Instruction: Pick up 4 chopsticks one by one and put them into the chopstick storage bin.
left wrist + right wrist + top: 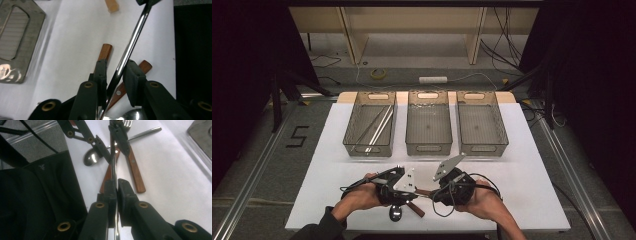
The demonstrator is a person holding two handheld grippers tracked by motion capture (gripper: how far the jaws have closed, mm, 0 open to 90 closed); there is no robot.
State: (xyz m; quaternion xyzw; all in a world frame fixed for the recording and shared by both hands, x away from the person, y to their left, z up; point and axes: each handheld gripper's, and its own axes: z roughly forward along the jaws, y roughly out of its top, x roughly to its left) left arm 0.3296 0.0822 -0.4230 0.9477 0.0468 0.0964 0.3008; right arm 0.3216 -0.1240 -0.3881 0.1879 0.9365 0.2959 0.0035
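Note:
My right gripper point(116, 181) is shut on a thin shiny metal utensil handle point(113, 168) and holds it just above the white table. The same handle point(126, 53) runs slantwise between the jaws of my left gripper point(116, 62), which stand close on either side with slim gaps, so that gripper is open. In the high view both grippers, left point(412, 192) and right point(434, 192), face each other near the table's front edge. Under them lie a spoon point(91, 158) and two wood-handled utensils point(136, 170). The held utensil's working end is hidden.
Three clear bins stand in a row at the back: the left bin point(353, 131) holds long metal pieces, beside it the middle bin point(428, 149) and the right bin point(502, 132). A fork point(145, 132) lies beyond the spoon. The table's front edge point(427, 230) is close.

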